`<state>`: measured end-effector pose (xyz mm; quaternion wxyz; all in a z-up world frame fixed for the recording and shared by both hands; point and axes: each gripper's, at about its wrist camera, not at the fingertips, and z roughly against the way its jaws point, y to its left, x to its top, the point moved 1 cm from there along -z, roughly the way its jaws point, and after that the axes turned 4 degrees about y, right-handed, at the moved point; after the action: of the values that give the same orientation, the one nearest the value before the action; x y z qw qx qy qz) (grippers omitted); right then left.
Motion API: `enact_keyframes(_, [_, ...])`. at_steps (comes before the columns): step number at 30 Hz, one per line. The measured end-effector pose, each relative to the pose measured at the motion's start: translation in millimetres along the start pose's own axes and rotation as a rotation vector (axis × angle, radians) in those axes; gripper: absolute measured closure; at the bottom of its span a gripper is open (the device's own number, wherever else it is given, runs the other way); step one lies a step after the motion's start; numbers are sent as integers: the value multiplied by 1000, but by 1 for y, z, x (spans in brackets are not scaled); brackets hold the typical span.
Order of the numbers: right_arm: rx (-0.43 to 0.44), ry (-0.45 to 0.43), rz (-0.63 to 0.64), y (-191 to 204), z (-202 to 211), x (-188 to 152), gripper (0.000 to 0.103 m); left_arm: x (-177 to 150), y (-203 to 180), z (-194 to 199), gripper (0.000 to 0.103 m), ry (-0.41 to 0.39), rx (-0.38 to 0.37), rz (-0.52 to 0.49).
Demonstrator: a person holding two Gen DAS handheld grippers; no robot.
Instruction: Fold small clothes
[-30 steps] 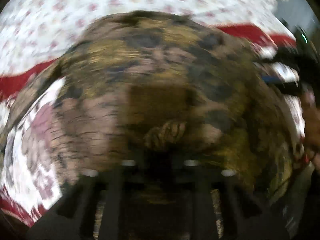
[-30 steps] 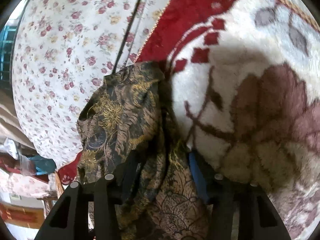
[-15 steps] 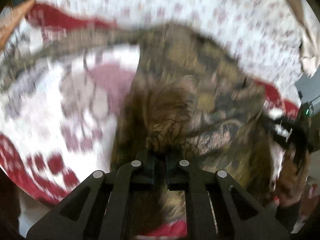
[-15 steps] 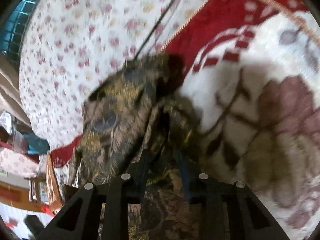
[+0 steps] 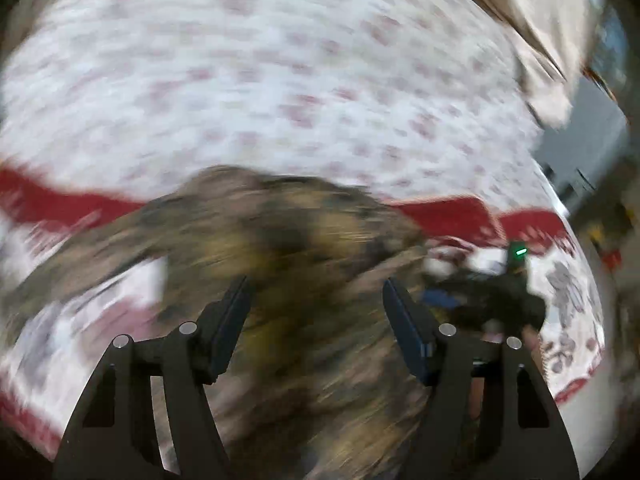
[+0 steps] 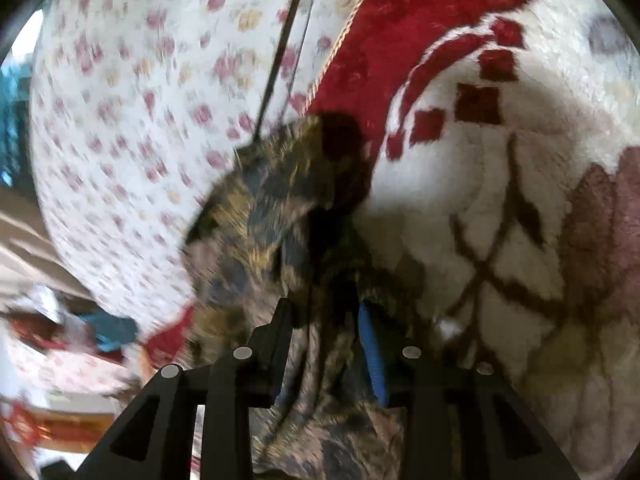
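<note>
Your left gripper (image 5: 316, 320) just sprang wide, dropping the patterned garment (image 5: 288, 248); right gripper (image 6: 326, 340) still pinches bunched cloth. Fold barely begun, flattening remains.

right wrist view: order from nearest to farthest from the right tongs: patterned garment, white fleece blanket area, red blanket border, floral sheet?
1. Patterned garment: bunched between the right tongs.
2. White fleece blanket area: just right of the tongs.
3. Red blanket border: beyond, upper centre.
4. Floral sheet: upper left, past the border.
</note>
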<state>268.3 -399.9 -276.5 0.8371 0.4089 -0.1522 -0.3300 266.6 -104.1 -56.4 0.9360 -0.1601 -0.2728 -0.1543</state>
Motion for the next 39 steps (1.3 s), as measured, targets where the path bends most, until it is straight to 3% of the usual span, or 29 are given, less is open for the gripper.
enact_keyframes(4, [75,33,-104,-20,1,1,69,39,-57,-100,35,173,-57,-154])
enact_keyframes(7, [95,13,-144,-28,7,4,69,52,-83,-169,35,309,-86,-184])
enact_keyframes(9, [121,13,-174,-33,5,7,69,55,-97,-198,36,349,-75,-206])
enact_keyframes(10, [122,15,-177,-33,4,9,69,57,-104,-214,38,363,-68,-211])
enact_keyframes(12, [122,8,-186,-33,4,11,69,57,-110,-235,58,397,-83,-205])
enact_keyframes(13, [127,3,-199,-35,4,11,70,57,-112,-241,67,409,-81,-203])
enact_keyframes(14, [139,-3,-211,-36,5,11,70,56,-111,-246,88,422,-72,-199])
enact_keyframes(15, [151,-9,-224,-38,6,11,72,58,-106,-250,94,433,-62,-180])
enact_keyframes(20, [132,-19,-220,-37,4,11,76,88,-51,-217,96,346,-181,31])
enact_keyframes(24, [238,-6,-200,-29,-10,17,75,96,-34,-202,96,341,-187,40])
enact_keyframes(26, [177,-11,-180,-26,-14,17,79,99,-34,-205,96,353,-210,52])
enact_keyframes(27, [188,-18,-175,-26,-12,18,93,100,-31,-204,96,357,-217,55])
enact_keyframes(28, [199,-30,-173,-26,-8,19,97,101,-31,-206,96,357,-224,58])
enact_keyframes(34, [96,-276,-194,-31,58,16,99,114,-30,-214,97,309,-256,106])
enact_keyframes(37, [-16,-239,-224,-42,41,21,99,113,-37,-236,97,333,-181,86])
enact_keyframes(39, [-12,-229,-249,-47,38,19,99,107,-41,-243,97,365,-206,78])
